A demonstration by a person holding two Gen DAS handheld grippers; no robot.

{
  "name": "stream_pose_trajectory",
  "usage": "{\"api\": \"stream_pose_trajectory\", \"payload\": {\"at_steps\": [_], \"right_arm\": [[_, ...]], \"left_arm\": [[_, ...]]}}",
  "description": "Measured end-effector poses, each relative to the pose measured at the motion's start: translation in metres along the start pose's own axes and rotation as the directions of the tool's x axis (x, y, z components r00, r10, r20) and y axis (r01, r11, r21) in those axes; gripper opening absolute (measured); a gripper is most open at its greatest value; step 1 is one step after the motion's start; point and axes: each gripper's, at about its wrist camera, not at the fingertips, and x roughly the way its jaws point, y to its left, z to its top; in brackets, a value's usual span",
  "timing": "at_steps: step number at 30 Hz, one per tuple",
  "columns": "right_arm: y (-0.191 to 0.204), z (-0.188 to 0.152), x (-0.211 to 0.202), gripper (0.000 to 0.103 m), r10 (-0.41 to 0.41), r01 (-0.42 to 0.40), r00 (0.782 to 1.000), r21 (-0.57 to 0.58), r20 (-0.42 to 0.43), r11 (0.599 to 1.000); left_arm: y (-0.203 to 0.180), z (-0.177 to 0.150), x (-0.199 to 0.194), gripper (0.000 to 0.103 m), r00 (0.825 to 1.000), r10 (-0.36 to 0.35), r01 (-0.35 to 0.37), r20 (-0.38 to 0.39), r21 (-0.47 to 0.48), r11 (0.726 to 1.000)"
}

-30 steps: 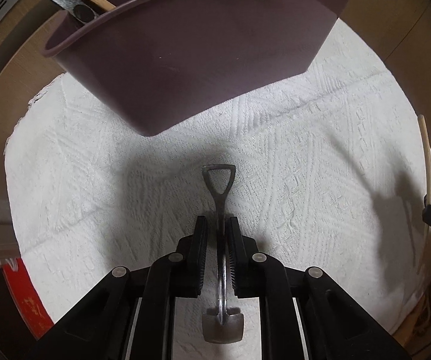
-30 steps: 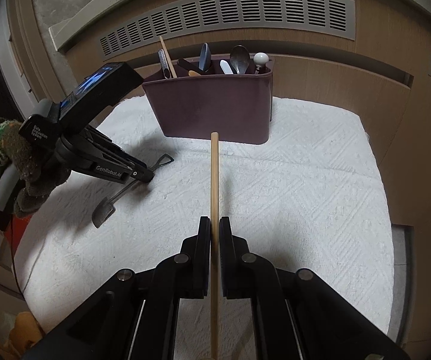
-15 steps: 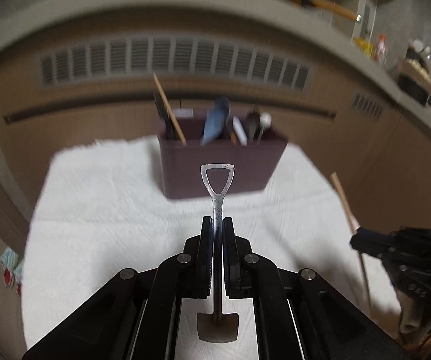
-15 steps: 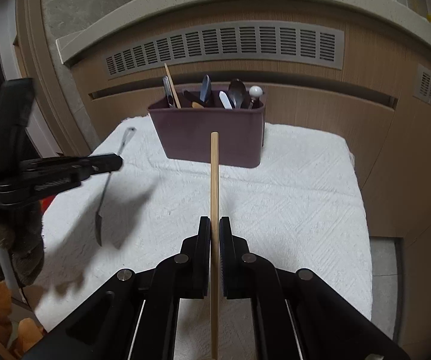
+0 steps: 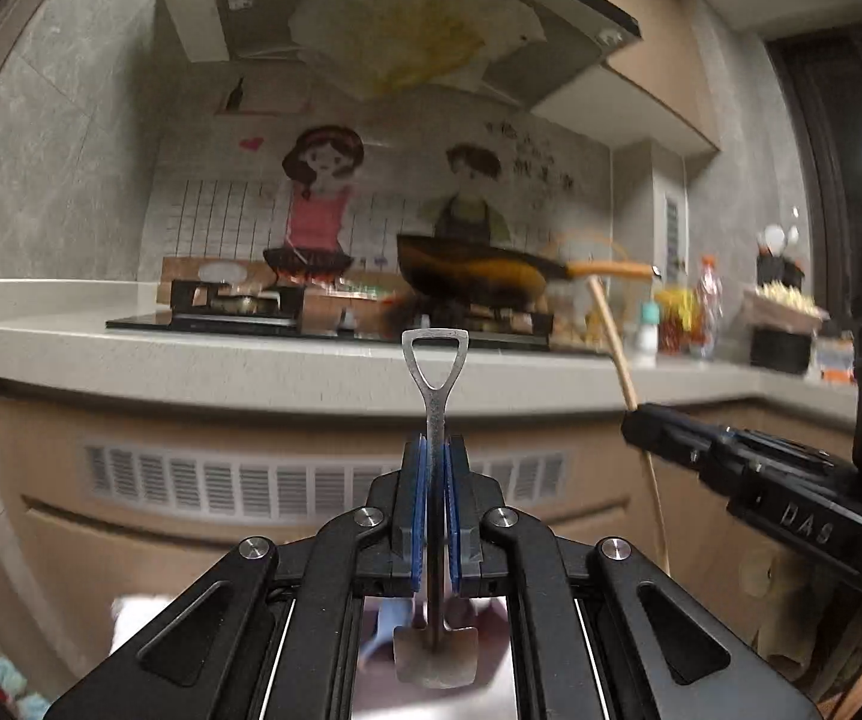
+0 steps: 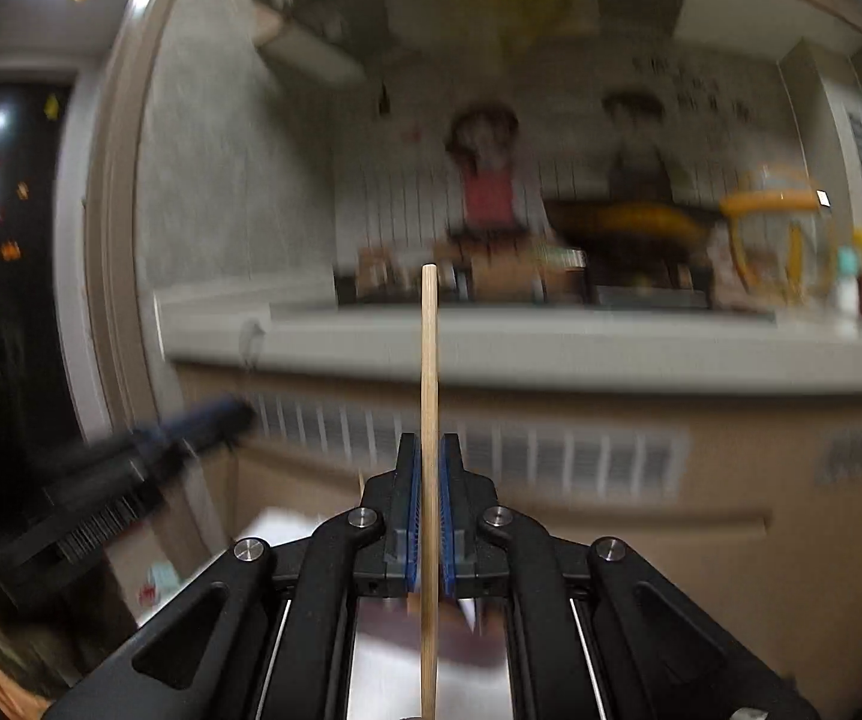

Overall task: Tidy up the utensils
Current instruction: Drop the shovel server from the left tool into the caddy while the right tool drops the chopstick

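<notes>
kitchen scene: left tongs (image 5: 435, 462) clamp a small shovel-shaped metal spoon (image 5: 434, 396), its loop handle at 12 o'clock against the counter (image 5: 191, 354) edge. at 3 o'clock, right tongs (image 6: 429, 462) pinch a wooden chopstick (image 6: 429, 372), upright in the right wrist view, before a blurred stove (image 5: 233, 306).

Home kitchen; gas hob (image 5: 233, 300) w/ wok (image 5: 478, 276); range hood (image 5: 407, 18) above

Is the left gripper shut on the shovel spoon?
Shut on it. The left gripper has both blue pads pressed against the shovel spoon shaft.
</notes>
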Motion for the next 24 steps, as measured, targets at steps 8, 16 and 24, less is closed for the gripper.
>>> {"api": "stream_pose_trajectory", "payload": {"at_steps": [8, 16, 24], "right_arm": [[-0.015, -0.001, 0.072, 0.006, -0.034, 0.033, 0.999, 0.009, 0.024, 0.999], [-0.034, -0.049, 0.153, 0.006, -0.075, 0.076, 0.993, 0.003, -0.091, 0.997], [-0.041, -0.095, 0.187, 0.006, -0.097, 0.095, 0.981, -0.022, -0.167, 0.995]], "left_arm": [[0.036, -0.015, 0.064, 0.006, 0.999, 0.029, -0.03, -0.039, -0.045, 0.999], [0.068, -0.068, 0.117, 0.006, 0.988, 0.055, -0.069, -0.145, -0.089, 0.994], [0.079, -0.12, 0.139, 0.006, 0.972, 0.06, -0.086, -0.229, -0.105, 0.991]]}}
